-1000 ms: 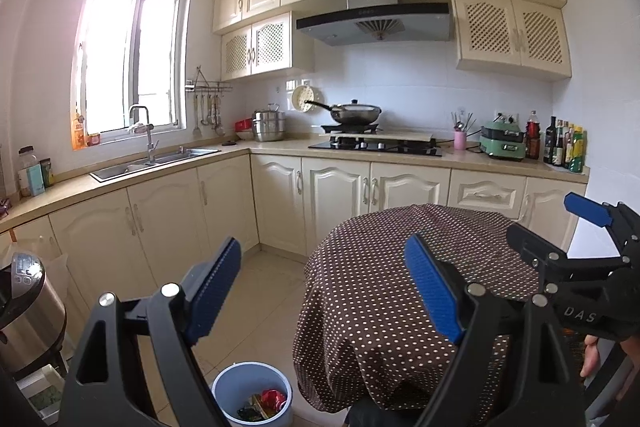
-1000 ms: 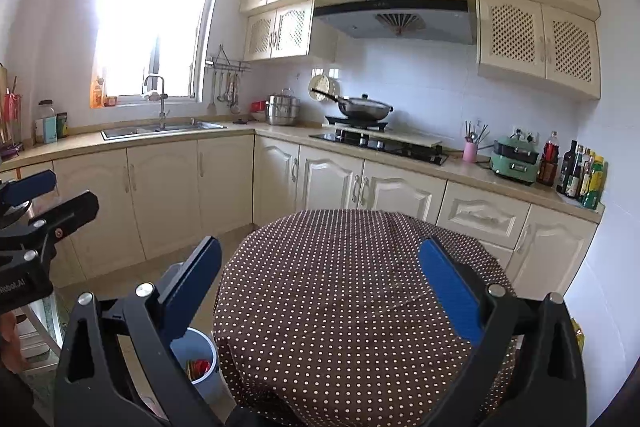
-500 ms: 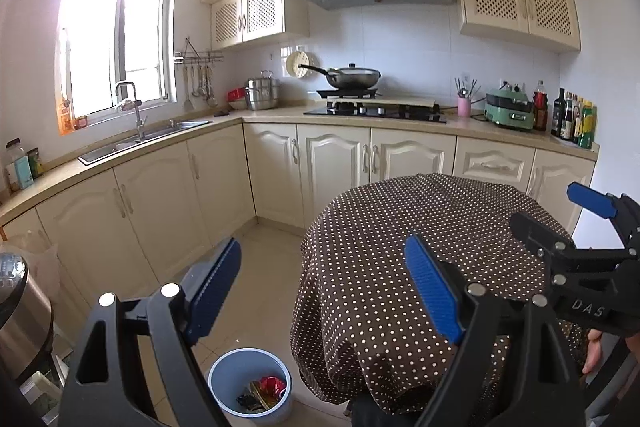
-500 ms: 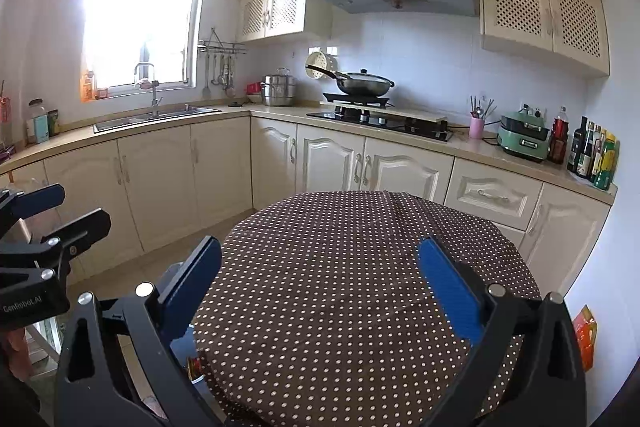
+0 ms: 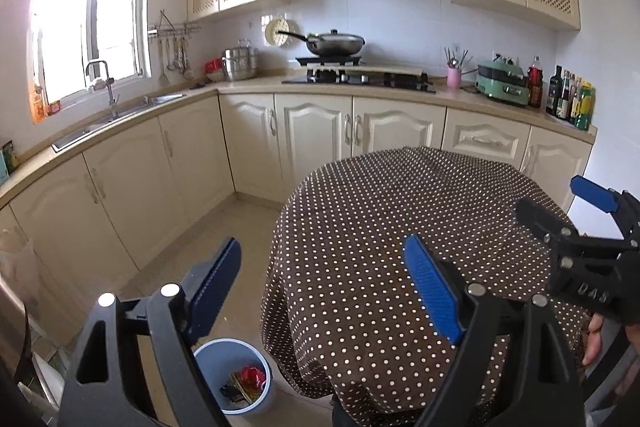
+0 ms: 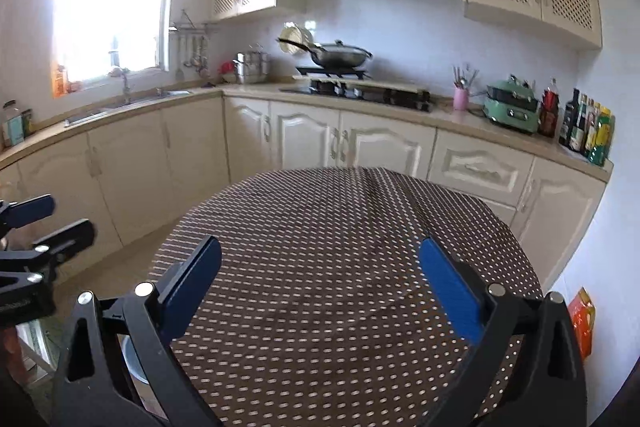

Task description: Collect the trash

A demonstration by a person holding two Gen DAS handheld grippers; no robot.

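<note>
I am holding the left gripper (image 5: 320, 263) spread wide, gripping nothing | right gripper (image 6: 320, 279) likewise apart, empty, over the dotted tablecloth (image 6: 340, 247) | blue bin (image 5: 234, 375) sitting on the floor beside the table, holding red and dark wrappers (image 5: 246, 381) | pink cup (image 5: 454, 77) of utensils standing on the far counter

A round table (image 5: 400, 227) draped in a brown polka-dot cloth (image 6: 340, 267) stands just ahead of the grippers. Below and left, a blue bin (image 5: 256, 395) with wrappers sits on the tiled floor (image 5: 240, 227).
</note>
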